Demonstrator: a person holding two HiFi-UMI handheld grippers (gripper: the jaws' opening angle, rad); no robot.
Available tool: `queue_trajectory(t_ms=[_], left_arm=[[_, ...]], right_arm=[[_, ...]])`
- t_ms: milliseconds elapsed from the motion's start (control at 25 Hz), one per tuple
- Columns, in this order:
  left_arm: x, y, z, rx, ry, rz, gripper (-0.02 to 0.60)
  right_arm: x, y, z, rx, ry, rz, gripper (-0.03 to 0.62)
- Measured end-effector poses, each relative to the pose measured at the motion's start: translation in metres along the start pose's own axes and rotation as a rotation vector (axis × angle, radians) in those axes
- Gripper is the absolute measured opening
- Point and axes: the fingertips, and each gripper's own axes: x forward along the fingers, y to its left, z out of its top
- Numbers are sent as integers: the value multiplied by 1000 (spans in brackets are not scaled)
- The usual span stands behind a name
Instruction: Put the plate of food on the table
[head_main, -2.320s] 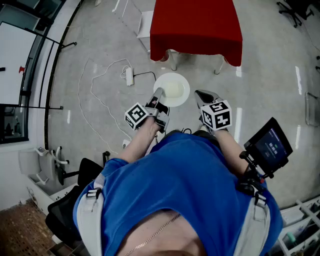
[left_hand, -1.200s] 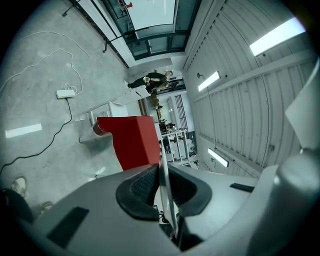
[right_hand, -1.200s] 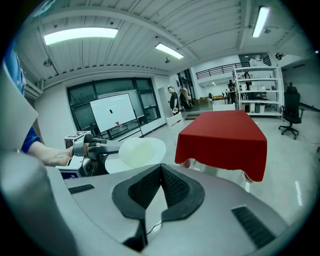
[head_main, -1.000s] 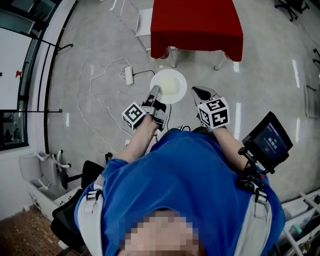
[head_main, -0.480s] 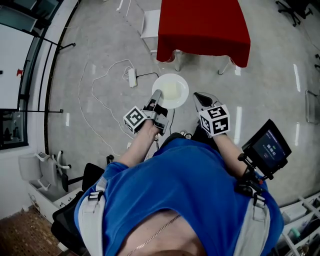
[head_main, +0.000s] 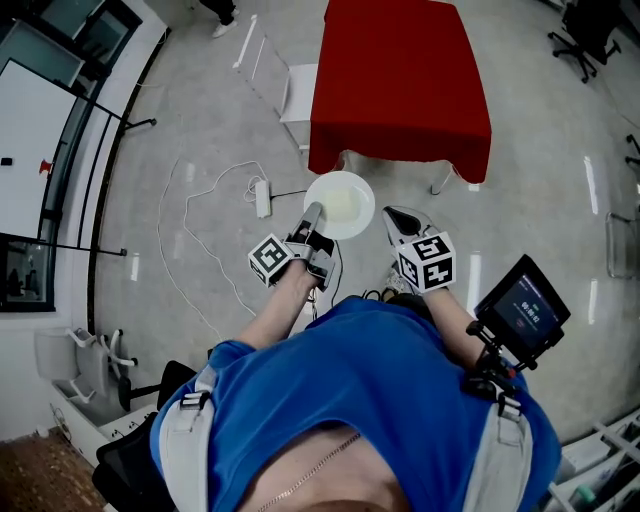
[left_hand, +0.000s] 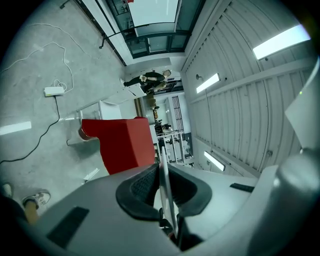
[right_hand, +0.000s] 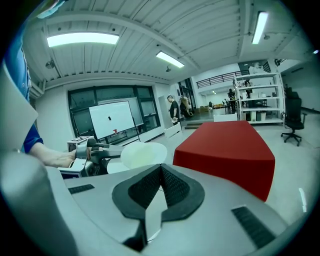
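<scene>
A white plate (head_main: 340, 205) with pale food on it hangs over the floor, just short of the near edge of the red-covered table (head_main: 400, 80). My left gripper (head_main: 312, 215) is shut on the plate's left rim. In the left gripper view the plate (left_hand: 162, 170) shows edge-on, pinched between the dark pads of the left gripper (left_hand: 161, 172), with the table (left_hand: 122, 142) ahead. My right gripper (head_main: 395, 218) is beside the plate's right side, shut and empty. In the right gripper view its pads meet at the right gripper (right_hand: 161, 170), with the plate (right_hand: 142, 154) and table (right_hand: 227, 150) beyond.
A white power strip (head_main: 262, 198) with a looping cable lies on the grey floor left of the plate. A white stool (head_main: 297, 90) stands at the table's left end. A dark screen (head_main: 522, 305) sits at my right. Metal shelving (right_hand: 250, 100) stands far off.
The plate, still in my left gripper, has come closer to the red table's near edge, and more of the table shows. Both grippers keep their positions beside the plate.
</scene>
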Motion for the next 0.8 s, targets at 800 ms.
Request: queue_trajectory(t_ms=[800], left_arm=[[38, -4, 6, -25, 28, -52, 28]], right_arm=[[7, -25, 15, 7, -45, -57, 2]])
